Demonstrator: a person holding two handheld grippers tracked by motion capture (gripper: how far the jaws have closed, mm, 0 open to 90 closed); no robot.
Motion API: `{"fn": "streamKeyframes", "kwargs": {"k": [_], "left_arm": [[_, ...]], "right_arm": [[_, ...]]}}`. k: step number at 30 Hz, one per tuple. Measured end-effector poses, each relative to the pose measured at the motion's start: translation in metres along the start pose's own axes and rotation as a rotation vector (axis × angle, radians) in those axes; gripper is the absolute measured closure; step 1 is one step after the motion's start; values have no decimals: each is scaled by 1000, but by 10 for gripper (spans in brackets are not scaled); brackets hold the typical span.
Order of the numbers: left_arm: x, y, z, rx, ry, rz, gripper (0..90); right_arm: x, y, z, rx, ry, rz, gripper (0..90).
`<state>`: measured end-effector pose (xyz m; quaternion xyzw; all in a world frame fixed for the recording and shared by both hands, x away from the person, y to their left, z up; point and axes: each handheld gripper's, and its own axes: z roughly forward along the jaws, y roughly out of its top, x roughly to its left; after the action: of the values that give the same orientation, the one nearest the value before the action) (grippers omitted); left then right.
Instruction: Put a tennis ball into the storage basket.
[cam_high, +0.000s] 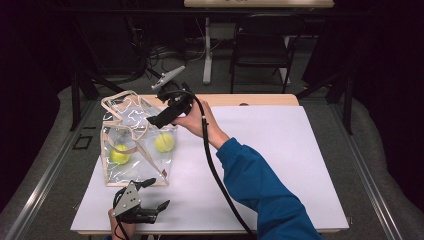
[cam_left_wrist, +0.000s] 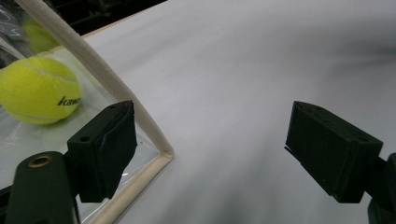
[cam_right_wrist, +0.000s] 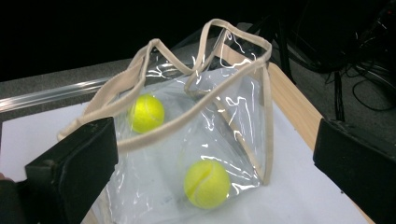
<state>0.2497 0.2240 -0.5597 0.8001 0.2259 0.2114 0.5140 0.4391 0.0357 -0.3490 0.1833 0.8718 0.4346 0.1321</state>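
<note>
Both tools sit wide open and empty, right tool (cam_high: 154, 121) hovering at the clear tote bag (cam_high: 134, 150) holding two tennis balls (cam_high: 164, 142), left tool (cam_high: 156, 193) beside its near corner.

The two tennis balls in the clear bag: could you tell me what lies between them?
In the high view, the bag's beige strap crosses between the left ball and the right ball, over the clear bag.
</note>
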Motion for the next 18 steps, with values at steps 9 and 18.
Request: {"fn": "streamKeyframes", "kwargs": {"k": [9,18], "left_arm": [[0,1,1,3,-4,1,159],[-1,1,1,2,0,3,159]], "right_arm": [[-8,-22,-15,11,-17,18,0],[-12,-41,-25,16,-26,28,0]]}}
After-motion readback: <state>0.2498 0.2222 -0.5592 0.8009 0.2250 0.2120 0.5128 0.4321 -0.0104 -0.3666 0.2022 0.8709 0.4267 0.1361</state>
